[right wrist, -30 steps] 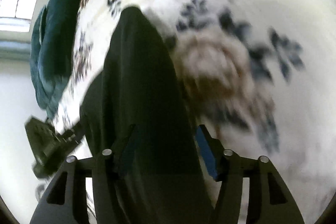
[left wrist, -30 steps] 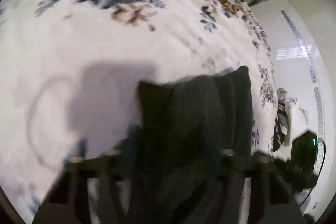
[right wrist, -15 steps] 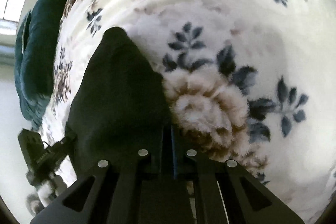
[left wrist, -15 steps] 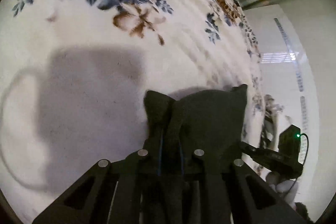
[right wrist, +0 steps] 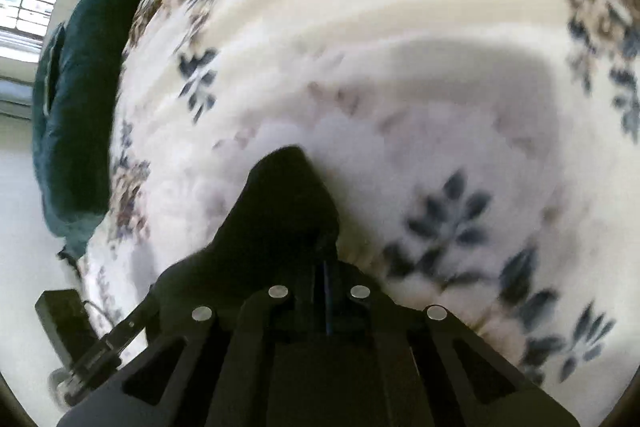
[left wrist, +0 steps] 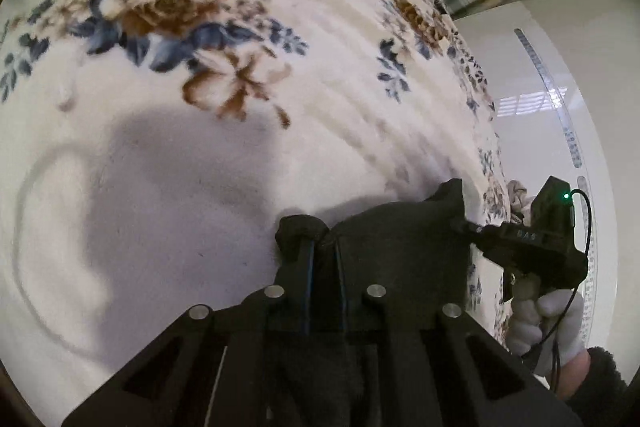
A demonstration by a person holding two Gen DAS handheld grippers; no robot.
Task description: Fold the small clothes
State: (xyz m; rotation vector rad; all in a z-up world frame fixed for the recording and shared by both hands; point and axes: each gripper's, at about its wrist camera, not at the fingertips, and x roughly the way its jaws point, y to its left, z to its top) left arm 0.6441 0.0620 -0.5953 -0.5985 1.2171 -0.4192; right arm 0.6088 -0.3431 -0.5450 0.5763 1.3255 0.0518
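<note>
Pinching two corners of the dark garment (left wrist: 400, 239), both grippers have their fingers closed narrow on cloth: the left gripper (left wrist: 322, 259) grips a bunched corner, the right gripper (right wrist: 326, 279) the corner at 3 o'clock from it. It lies low on the floral blanket (left wrist: 200, 167) of the bed, toward 6 o'clock. Soft, light and limp, it will likely sag between grips, so edges or corners suit best.

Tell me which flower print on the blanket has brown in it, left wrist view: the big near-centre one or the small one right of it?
The big rose cluster: tan-brown bloom ringed with blue leaves. The small sprig is blue only.
</note>
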